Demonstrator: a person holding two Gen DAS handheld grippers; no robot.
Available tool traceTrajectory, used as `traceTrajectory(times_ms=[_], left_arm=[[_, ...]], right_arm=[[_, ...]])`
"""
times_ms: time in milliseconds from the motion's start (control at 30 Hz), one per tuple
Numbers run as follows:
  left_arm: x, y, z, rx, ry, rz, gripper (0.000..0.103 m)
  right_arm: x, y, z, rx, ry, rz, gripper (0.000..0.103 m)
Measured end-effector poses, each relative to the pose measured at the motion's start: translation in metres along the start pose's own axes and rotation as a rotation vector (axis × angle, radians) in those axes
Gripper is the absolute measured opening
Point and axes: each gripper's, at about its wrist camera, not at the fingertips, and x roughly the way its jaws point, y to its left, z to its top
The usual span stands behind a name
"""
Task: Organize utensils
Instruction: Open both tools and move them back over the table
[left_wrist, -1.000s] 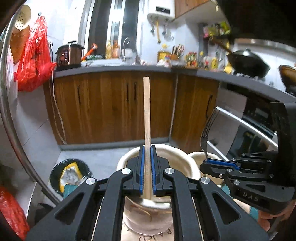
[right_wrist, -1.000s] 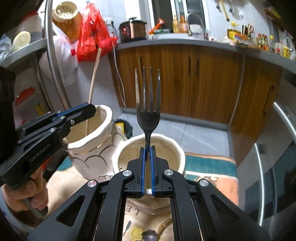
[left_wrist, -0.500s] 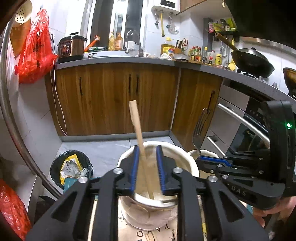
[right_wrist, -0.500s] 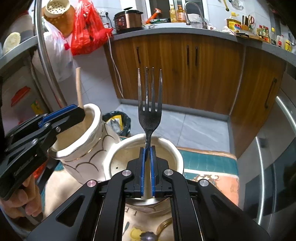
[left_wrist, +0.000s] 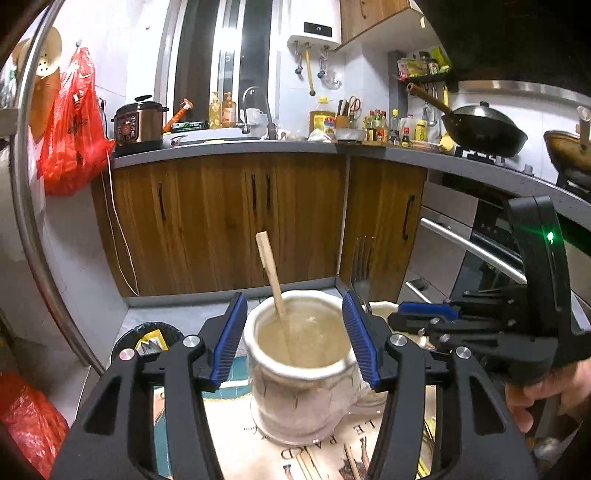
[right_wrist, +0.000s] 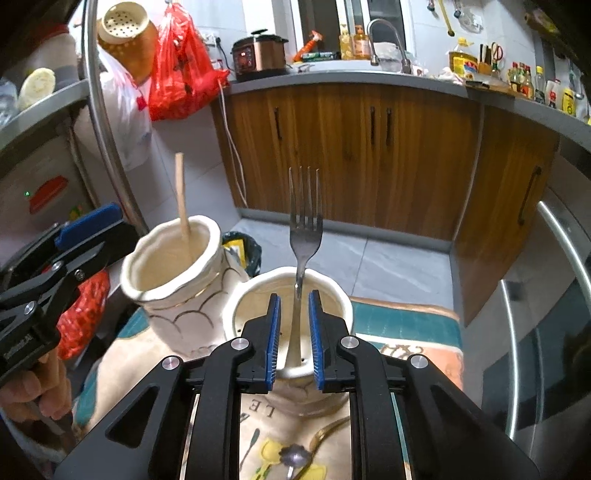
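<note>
step: release, back off | left gripper jaws just opening, wide, wooden chopstick free in left jar | right gripper jaws just parting, fork loose in near jar | withdraw straight, don't clip rims

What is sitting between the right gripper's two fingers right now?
In the right wrist view, the fork handle stands in the gap of the right gripper, inside the white pot. The jaws have just been opening; neither pad touches it.
</note>
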Motion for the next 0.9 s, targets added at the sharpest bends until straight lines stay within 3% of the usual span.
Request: traceTrajectory(times_ms=[167,633,900], left_arm=[[-0.022,0.011,-0.013,-0.051,-0.002,-0.007,0.055],[-0.029,0.032,-0.082,-0.145,0.168,0.009,0.059],[-0.03,0.025,-0.098,-0.119,0.219,0.015,0.058]], right_arm=[[-0.024,-0.005,-0.012,0.003,-0.03,-0.003,0.029],[-0.045,-0.016,-0.075,0.037,0.032,-0.017,0.03],[-0.037,-0.015,-0.111,0.03,0.109,-0.023,0.03]])
